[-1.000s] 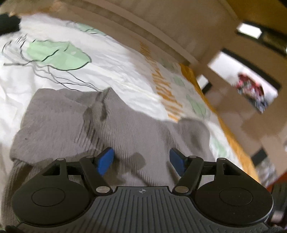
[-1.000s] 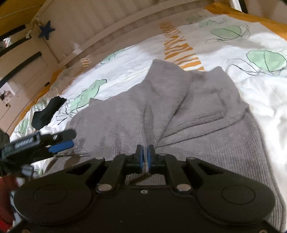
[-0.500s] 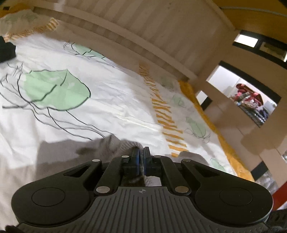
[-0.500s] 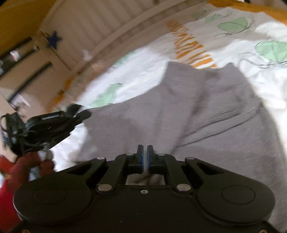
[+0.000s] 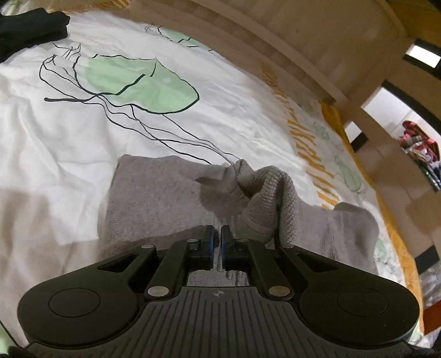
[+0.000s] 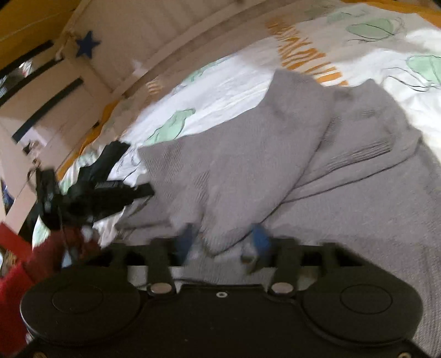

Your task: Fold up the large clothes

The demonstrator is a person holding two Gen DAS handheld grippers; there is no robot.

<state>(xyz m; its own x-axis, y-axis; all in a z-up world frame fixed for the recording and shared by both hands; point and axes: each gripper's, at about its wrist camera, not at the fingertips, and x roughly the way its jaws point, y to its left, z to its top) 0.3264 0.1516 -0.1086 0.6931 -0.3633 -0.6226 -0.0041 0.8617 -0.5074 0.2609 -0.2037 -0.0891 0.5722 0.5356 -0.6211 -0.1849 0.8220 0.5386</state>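
My left tool is pressed nearly together, no cloth visibly in it; my right tool is spread, blurry. The grey sweater lies bunched mid-bed, a black garment near the far corner. No readable writing anywhere.

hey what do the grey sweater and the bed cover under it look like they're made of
Grey sweater: looks like soft knit, wool or cotton yarn, matte; a waffle-like stitch shows on the raised fold. Bed cover: probably thin woven cotton, matte, finely creased, printed with green jellyfish shapes.
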